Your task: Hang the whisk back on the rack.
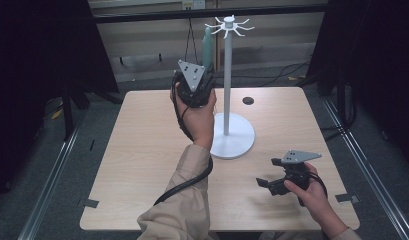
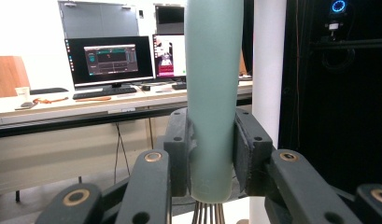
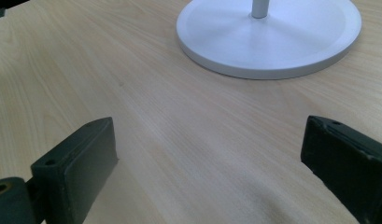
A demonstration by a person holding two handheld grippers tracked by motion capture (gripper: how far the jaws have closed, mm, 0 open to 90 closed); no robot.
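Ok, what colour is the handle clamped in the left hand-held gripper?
Pale green handle, clearest in the left gripper view.

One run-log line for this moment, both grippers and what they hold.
left gripper: shut on green handle, raised beside white stand | right gripper: open, nothing held, low over table near stand base

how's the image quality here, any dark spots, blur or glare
High view: evenly lit table, black and featureless at both sides. Left gripper view: the pale green handle is sharp, the window behind blown out white. Right gripper view: soft, the jaw pads slightly blurred, with mild sheen on the white stand base.
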